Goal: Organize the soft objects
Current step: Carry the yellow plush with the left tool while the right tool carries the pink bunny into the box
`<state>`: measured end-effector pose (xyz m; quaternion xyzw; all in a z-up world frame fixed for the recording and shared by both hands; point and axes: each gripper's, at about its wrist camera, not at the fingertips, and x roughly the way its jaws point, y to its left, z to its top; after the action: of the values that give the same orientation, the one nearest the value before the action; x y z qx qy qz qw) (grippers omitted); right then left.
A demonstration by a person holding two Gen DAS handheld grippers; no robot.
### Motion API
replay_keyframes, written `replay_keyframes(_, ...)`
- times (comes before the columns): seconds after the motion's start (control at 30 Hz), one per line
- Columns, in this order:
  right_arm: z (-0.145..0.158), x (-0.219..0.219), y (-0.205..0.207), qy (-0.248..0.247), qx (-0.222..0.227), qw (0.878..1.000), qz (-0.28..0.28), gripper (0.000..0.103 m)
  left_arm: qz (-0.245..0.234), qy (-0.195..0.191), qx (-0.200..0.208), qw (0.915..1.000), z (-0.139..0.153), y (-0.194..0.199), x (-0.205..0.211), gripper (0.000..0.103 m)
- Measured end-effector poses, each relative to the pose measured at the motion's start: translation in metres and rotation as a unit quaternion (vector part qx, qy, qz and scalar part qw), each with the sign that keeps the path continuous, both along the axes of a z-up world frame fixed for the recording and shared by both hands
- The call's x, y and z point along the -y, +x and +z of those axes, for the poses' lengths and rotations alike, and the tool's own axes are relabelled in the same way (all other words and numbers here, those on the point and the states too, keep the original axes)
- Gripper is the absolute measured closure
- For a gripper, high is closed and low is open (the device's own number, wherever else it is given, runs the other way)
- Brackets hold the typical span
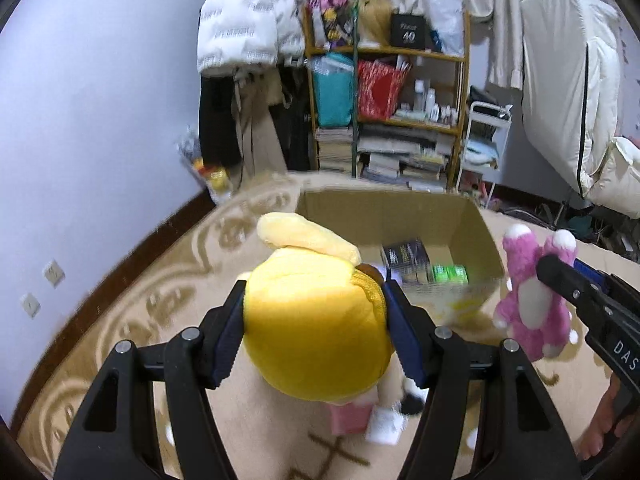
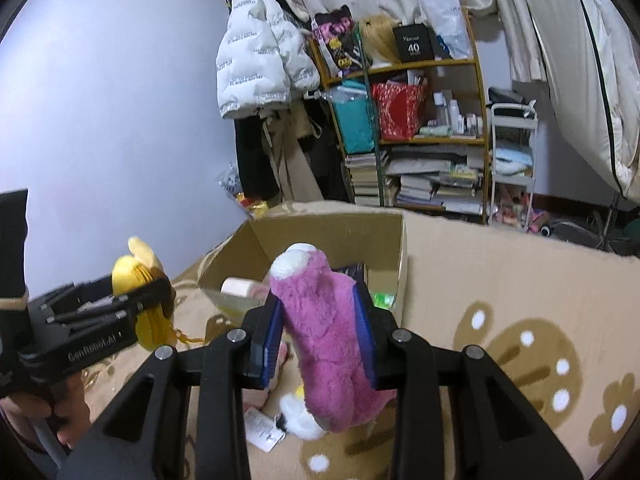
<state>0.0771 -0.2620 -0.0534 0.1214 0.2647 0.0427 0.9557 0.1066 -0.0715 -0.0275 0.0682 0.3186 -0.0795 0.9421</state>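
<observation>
My left gripper (image 1: 314,320) is shut on a yellow plush toy (image 1: 316,328) and holds it above the carpet, just in front of an open cardboard box (image 1: 476,232). My right gripper (image 2: 322,328) is shut on a pink and white plush toy (image 2: 328,344), also held in the air near the box (image 2: 332,224). Each gripper shows in the other view: the right one with the pink plush (image 1: 528,304) at the right, the left one with the yellow plush (image 2: 140,308) at the left. The box holds a dark packet (image 1: 406,258) and a green item (image 1: 450,274).
A beige patterned carpet (image 2: 520,280) covers the floor. Small pink and white items (image 1: 352,420) lie on it below the toys. A cluttered wooden shelf (image 1: 400,112), hanging coats (image 1: 244,28) and a white trolley (image 1: 484,144) stand behind the box. A bare foot (image 1: 604,420) is at the right.
</observation>
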Motion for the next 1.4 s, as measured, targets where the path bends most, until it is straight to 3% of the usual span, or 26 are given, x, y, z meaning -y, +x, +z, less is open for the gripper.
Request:
replay_keyframes(0.3,0.018,0.003,0.024,-0.014,0.032,0.999,-0.003,0.068,-0.026,0.036,0.066,0.9968,0.025,0.027,0.012,0.038)
replay_keyframes(0.57,0.029,0.005,0.043,-0.02,0.058,0.998,-0.001,0.068,-0.032,0.045,0.078,0.9954,0.031,0.05,0.019,0.038)
replay_keyframes(0.93,0.006,0.008,0.059,-0.006,0.07,0.998,0.009,0.068,-0.019,0.006,0.049,0.9986,0.013,0.084,0.008,0.037)
replay_keyframes(1.1,0.002,-0.002,0.064,-0.024,0.082,0.996,0.012,0.068,-0.026,-0.014,0.017,0.9994,-0.005,0.099,0.008,0.037)
replay_keyframes(1.27,-0.012,-0.009,0.078,-0.033,0.058,0.997,0.027,0.067,-0.046,-0.038,-0.018,0.998,-0.019,0.108,0.012,0.037)
replay_keyframes(1.4,-0.022,-0.004,0.084,-0.02,0.045,0.998,0.025,0.067,-0.052,-0.022,-0.029,0.998,-0.031,0.11,0.02,0.034)
